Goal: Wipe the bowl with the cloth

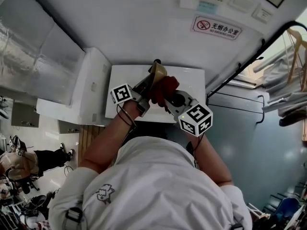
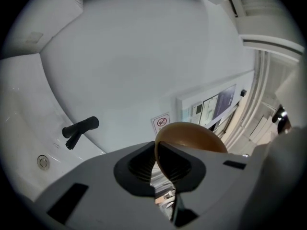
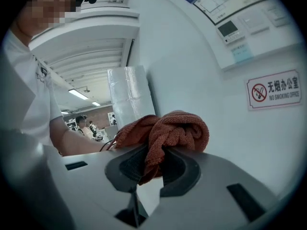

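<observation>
The bowl (image 1: 158,72), brown and tipped on edge, hangs above the white counter (image 1: 192,80), carried only by its rim. The left claw (image 2: 156,169) is nearly closed, and its ribbed pads (image 2: 140,167) pinch that thin rim between them. Just beside the bowl, on the side nearer the person, is the red cloth (image 3: 168,128), bunched into a wad. Whether it touches the bowl I cannot tell. The right claw (image 3: 151,171) is clamped on a fold of the cloth, with most of the wad bulging past the tips. Beyond the bowl, on the wall, is a no-smoking sign (image 3: 276,92).

The weak point is likely the rim grip. Pressure from the cloth could lever the bowl round in the pads or slide it out, and it would drop onto the counter. The cloth is held by one fold, so rubbing could also drag it loose, or let the hard tips scrape the bowl.
</observation>
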